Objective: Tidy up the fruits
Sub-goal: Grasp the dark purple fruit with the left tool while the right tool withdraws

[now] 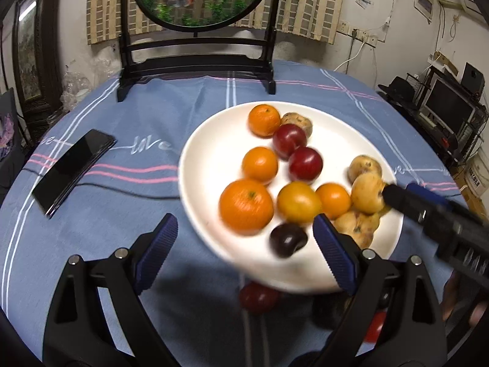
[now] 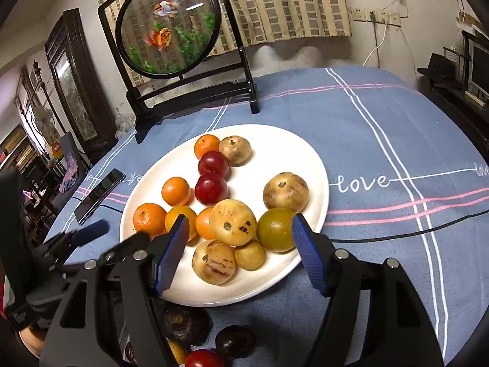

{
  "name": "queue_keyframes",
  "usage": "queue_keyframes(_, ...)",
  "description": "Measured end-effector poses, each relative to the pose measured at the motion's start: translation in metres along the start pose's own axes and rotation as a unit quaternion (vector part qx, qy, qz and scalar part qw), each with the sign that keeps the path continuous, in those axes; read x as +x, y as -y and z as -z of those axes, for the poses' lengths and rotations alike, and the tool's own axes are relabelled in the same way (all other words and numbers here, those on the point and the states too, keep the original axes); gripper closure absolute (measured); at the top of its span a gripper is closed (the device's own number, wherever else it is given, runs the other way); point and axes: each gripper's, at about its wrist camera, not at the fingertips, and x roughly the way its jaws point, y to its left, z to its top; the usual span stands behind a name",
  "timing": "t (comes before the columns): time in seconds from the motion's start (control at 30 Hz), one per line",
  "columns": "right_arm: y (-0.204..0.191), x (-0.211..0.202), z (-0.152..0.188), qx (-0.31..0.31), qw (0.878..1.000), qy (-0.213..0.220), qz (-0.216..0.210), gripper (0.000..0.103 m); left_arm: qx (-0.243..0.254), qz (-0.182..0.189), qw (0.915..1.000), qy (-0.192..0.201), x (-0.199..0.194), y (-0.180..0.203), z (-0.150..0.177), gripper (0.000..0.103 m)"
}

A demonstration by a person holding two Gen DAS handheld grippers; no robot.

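Right hand-held gripper (image 2: 238,250) gapes over plate (image 2: 318,183) rim, seemingly empty.

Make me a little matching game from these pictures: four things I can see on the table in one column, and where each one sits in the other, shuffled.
Things:
1. phone
2. round goldfish screen
3. two red plums
4. dark plum

Places:
A. on the cloth, off the plate's near edge
B. at the far side of the table, standing upright
C. in the middle of the white plate, touching each other
D. flat on the cloth, left of the plate

Pairs: 1-D, 2-B, 3-C, 4-A
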Motion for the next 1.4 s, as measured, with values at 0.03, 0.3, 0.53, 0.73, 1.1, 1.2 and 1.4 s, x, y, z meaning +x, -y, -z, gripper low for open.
queue_keyframes(0.03,0.000,-0.001,0.000,0.000,1.000,0.002,-0.001,0.033,0.000,-0.001,1.0000,0.000,-0.003,-0.002,0.003,0.011)
queue_keyframes(0.3,-0.004,-0.020,0.014,-0.029,0.999,0.021,0.016,0.032,-0.017,0.019,0.9997,0.003,-0.035,-0.013,0.036,0.009)
queue_keyframes(0.53,0.008,-0.036,0.035,-0.024,0.999,0.025,0.013,0.032,0.041,0.041,0.9982,-0.012,-0.057,0.013,0.063,0.008)
queue_keyframes(0.73,0.020,-0.037,0.040,-0.001,1.000,0.019,0.011,0.032,0.072,0.060,0.9946,-0.045,-0.060,0.030,0.086,0.008)
queue_keyframes(1.1,0.020,-0.042,0.043,-0.002,1.000,0.021,-0.001,0.032,0.108,0.022,0.9882,-0.106,-0.036,0.046,0.096,0.009)
queue_keyframes(1.2,0.020,-0.042,0.043,-0.002,1.000,0.020,-0.003,0.032,0.109,0.036,0.9880,-0.103,-0.038,0.047,0.095,0.022)
queue_keyframes(1.4,0.019,-0.040,0.045,-0.003,1.000,0.015,-0.003,0.032,0.134,0.060,0.9854,-0.087,-0.048,0.059,0.100,0.060)
